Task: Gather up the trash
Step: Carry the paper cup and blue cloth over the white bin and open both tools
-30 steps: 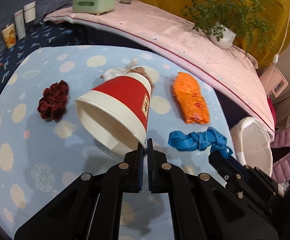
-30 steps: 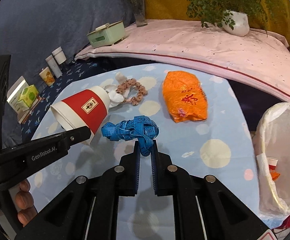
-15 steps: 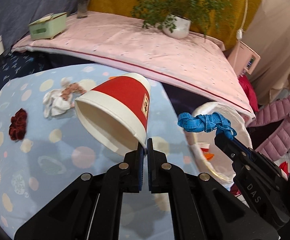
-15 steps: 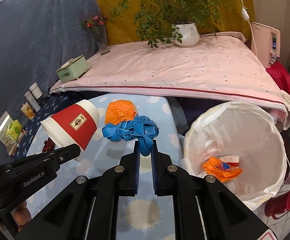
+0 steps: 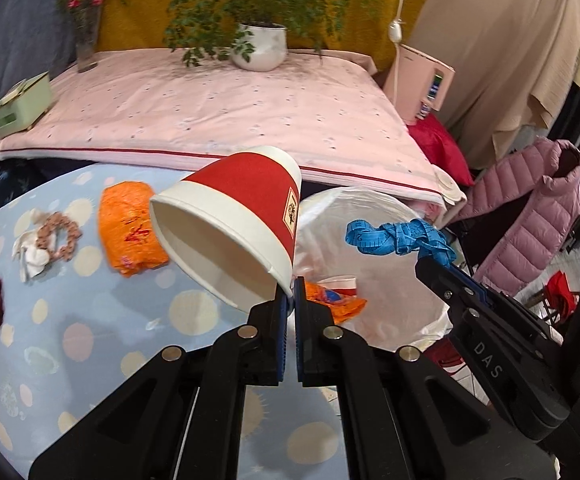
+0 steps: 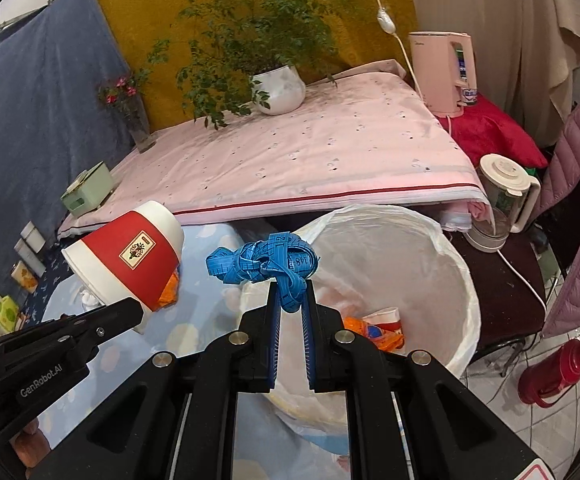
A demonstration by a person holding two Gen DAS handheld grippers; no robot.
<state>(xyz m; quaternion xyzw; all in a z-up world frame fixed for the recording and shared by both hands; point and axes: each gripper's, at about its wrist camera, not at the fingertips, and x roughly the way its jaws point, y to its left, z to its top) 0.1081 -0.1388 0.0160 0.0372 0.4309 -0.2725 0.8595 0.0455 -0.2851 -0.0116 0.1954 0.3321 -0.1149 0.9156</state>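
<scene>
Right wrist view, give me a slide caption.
Right gripper holds blue tape over the white bin; left gripper carries a red cup.

- Both views are evenly lit and fairly bright, with soft indoor light and no hard glare.
- The cup [image 5: 233, 224] throws a faint, soft-edged shadow on the table [image 5: 89, 344] toward 7 o'clock.
- The bin liner [image 6: 422, 264] is close to washed out, its folds pale.
- Fisheye bending is strong: the bed edge [image 5: 193, 154] bows, and black vignette fills the corners at 2, 4, 8 and 10 o'clock.
- The plant [image 5: 257, 12] and the vase [image 5: 85, 28] are smeared with motion blur in the left view; the right view is sharper.
- The tape [image 6: 261, 266] is crisp enough that its numerals read.
</scene>
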